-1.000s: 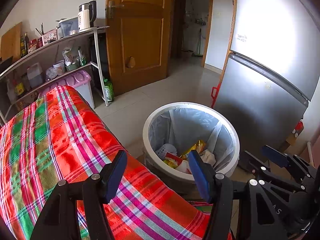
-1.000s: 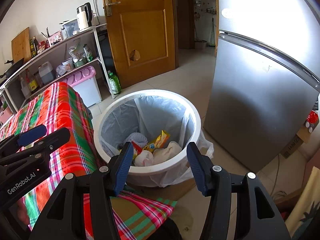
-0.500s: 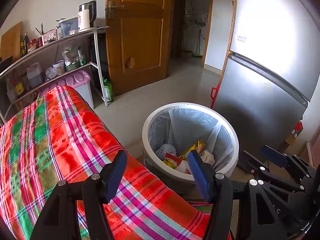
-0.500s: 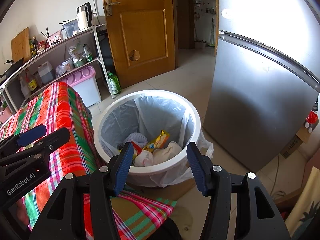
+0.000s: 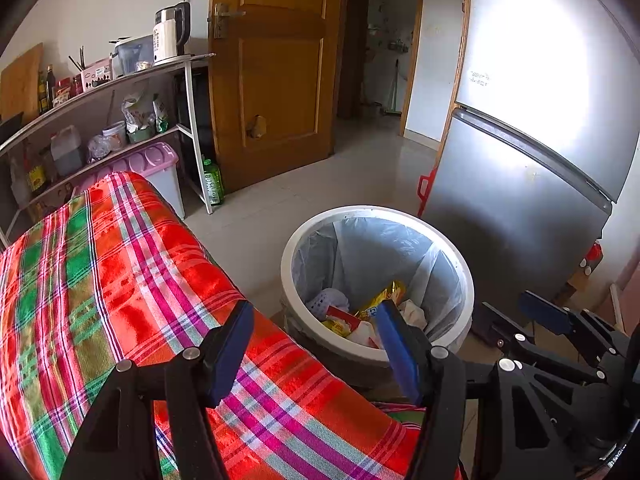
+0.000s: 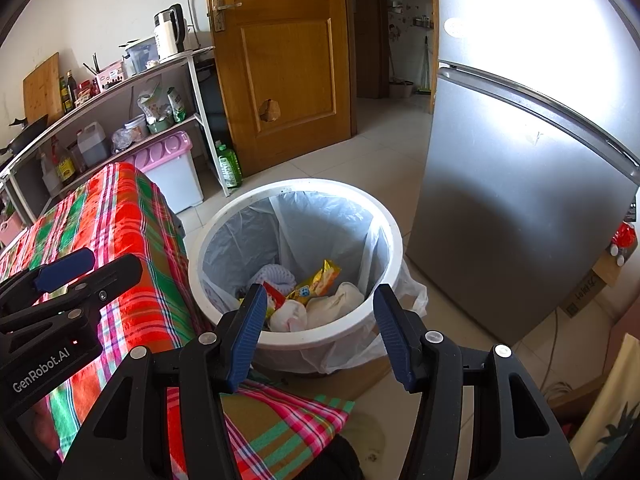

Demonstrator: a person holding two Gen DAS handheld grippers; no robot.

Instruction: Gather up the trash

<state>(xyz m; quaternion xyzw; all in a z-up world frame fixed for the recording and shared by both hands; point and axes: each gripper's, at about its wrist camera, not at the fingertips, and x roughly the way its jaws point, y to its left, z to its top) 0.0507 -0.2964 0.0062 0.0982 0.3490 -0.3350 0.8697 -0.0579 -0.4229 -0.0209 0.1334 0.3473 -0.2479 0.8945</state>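
A white round trash bin [image 5: 400,212] with a clear liner stands on the floor beside the table; it also shows in the right wrist view [image 6: 296,344]. Inside lie snack wrappers [image 6: 316,280], crumpled tissue [image 6: 336,304] and a white net piece [image 6: 274,274]. My left gripper [image 5: 316,344] is open and empty, above the table's edge near the bin. My right gripper [image 6: 320,328] is open and empty, just over the bin's near rim. The left gripper also shows at the left of the right wrist view [image 6: 68,276].
A red and green plaid cloth [image 5: 100,280] covers the table on the left. A silver fridge [image 6: 520,200] stands right of the bin. A shelf [image 5: 100,120] with a kettle, bottles and jars, a pink-lidded box [image 6: 168,168] and a wooden door [image 5: 272,72] lie behind.
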